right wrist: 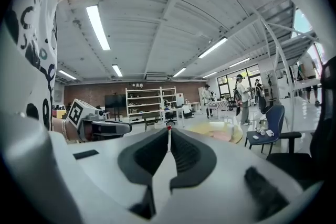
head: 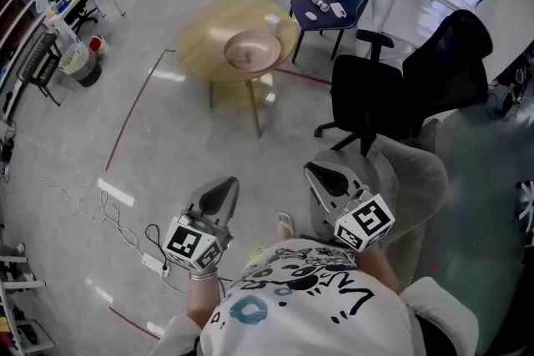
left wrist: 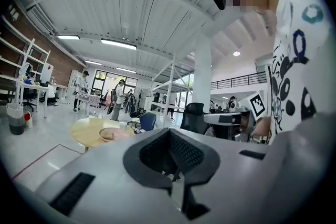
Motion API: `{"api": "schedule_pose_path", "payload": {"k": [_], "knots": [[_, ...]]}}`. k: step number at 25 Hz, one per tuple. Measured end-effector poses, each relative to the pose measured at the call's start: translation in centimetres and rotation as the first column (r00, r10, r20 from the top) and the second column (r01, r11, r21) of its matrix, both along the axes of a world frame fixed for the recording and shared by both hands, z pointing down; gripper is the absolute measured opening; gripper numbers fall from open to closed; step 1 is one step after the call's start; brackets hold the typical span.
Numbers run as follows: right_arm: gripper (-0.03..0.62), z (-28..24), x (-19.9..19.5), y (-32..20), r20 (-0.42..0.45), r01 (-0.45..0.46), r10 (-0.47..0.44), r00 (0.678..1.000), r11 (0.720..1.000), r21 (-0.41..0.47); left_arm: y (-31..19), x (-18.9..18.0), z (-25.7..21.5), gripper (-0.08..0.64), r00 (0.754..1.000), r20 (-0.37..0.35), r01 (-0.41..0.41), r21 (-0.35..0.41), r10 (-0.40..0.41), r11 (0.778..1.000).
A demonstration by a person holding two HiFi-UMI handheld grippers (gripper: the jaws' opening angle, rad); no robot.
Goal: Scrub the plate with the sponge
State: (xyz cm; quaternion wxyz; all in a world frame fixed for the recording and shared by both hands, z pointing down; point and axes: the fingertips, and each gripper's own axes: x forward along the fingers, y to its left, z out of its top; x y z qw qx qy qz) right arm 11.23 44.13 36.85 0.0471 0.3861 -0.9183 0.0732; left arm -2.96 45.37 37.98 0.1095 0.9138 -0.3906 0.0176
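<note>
You're standing well apart from the round table, where the plate is sitting, and you're holding the left gripper and right gripper clenched on nothing; I'm seeing no sponge, so you're risking arriving with nothing to scrub with

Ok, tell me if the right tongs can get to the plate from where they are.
Probably not. The right tongs, shut, are held close to the person, while the pink plate sits on the round table well across the floor. The way looks free; stepping closer should do.
</note>
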Motion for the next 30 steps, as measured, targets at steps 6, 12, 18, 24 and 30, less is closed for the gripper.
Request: {"api": "schedule_pose_path", "payload": {"k": [6,12,18,24,30], "knots": [[0.031,0.2,1.5,-3.9,-0.001,0.030,-0.030,1.000,1.000,0.003,-4.0,1.4,0.3,0.015,1.000,0.009,0.030,-0.008,-0.030,1.000],[0.031,1.2,2.9,-7.3,-0.012,0.030,-0.030,0.999,1.000,-0.007,-6.3,1.6,1.2,0.015,0.998,0.032,0.057,-0.034,-0.056,0.998],[0.031,2.4,2.5,-9.6,0.002,0.029,-0.029,1.000,0.999,-0.041,-8.7,1.1,2.0,0.015,0.997,0.041,0.071,-0.052,-0.069,0.996],[0.031,2.3,0.9,-13.5,-0.017,0.000,-0.001,1.000,0.999,-0.051,-13.2,-0.1,2.1,0.015,0.999,0.037,0.033,-0.058,-0.031,0.998],[0.031,0.9,-1.4,-17.7,-0.019,-0.037,0.036,0.999,0.999,-0.019,-18.4,-2.6,1.1,0.015,0.999,0.040,-0.013,-0.033,0.015,0.999]]}}
